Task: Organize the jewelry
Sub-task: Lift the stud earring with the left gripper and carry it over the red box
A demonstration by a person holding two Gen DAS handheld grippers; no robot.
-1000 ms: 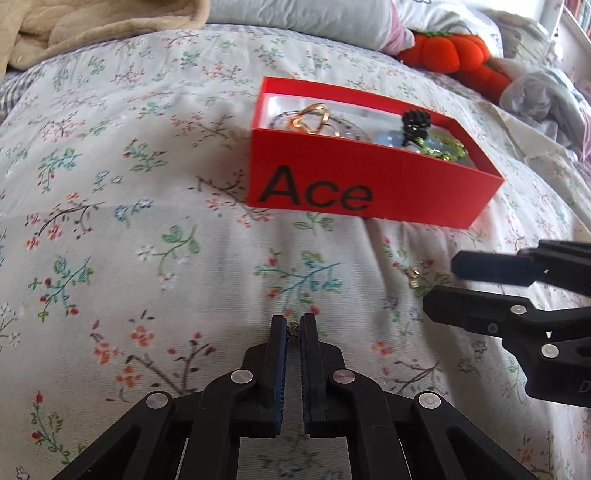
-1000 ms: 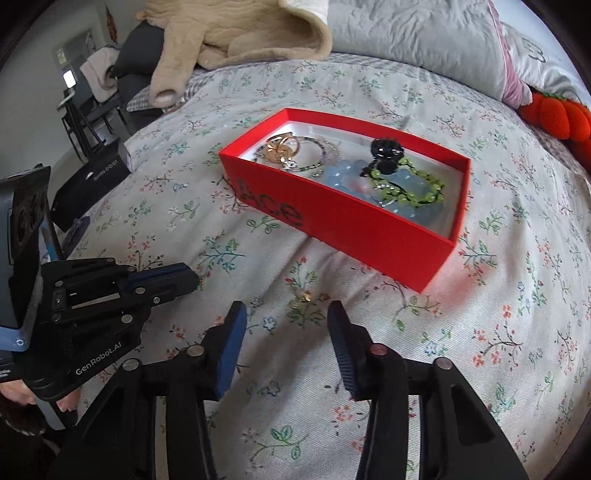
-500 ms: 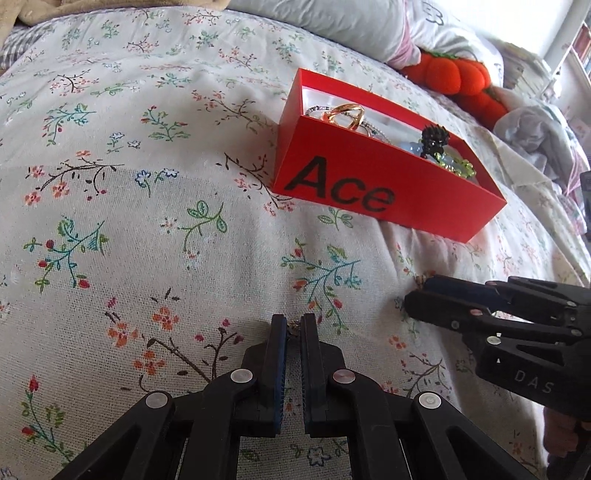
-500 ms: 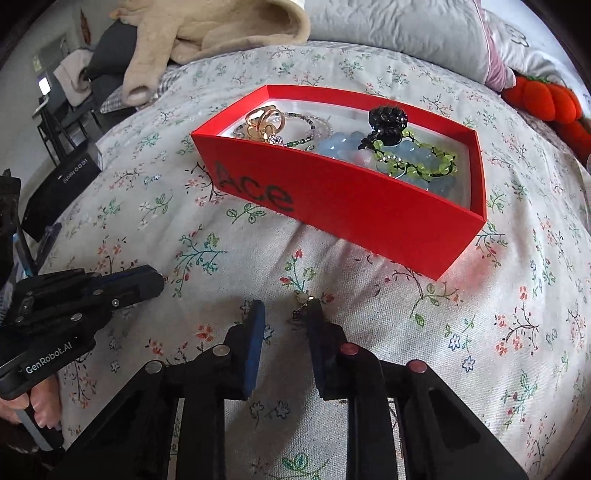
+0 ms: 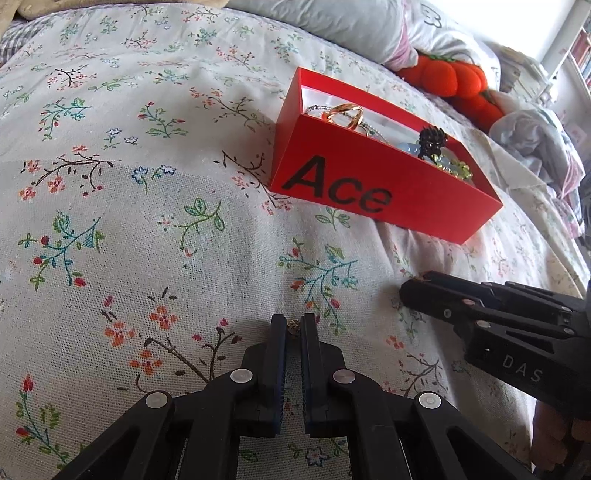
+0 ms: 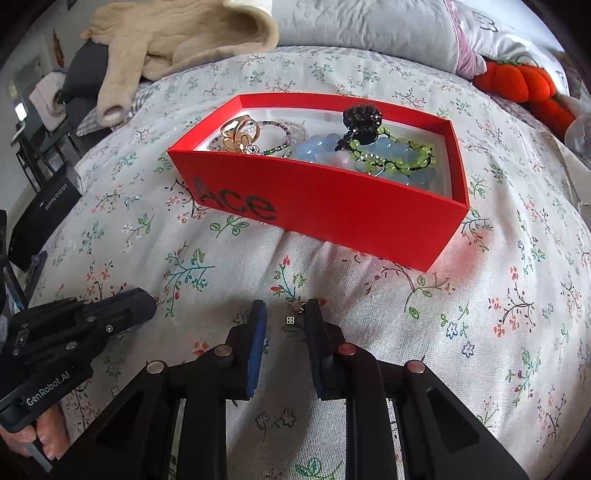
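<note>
A red "Ace" box (image 5: 369, 192) (image 6: 332, 206) sits on the floral bedspread and holds gold rings (image 6: 238, 133), bead bracelets (image 6: 399, 155) and a black hair clip (image 6: 360, 118). My left gripper (image 5: 293, 326) is shut on a small gold earring (image 5: 293, 325), held just above the bedspread in front of the box. My right gripper (image 6: 284, 315) is partly open around a second small gold earring (image 6: 295, 312) that lies against its right finger (image 6: 314, 321). Each gripper shows in the other's view, the right one (image 5: 417, 291) and the left one (image 6: 144, 299).
An orange pumpkin plush (image 5: 450, 81) and pillows (image 6: 362, 26) lie behind the box. A beige sweater (image 6: 177, 40) lies at the back left. A black box (image 6: 40, 210) sits off the bed's left edge. Crumpled clothes (image 5: 535, 136) lie at the right.
The right gripper has moved down to the bedspread and narrowed its jaws around the second earring. The left gripper has stayed shut on its earring while shifting left, away from the box.
</note>
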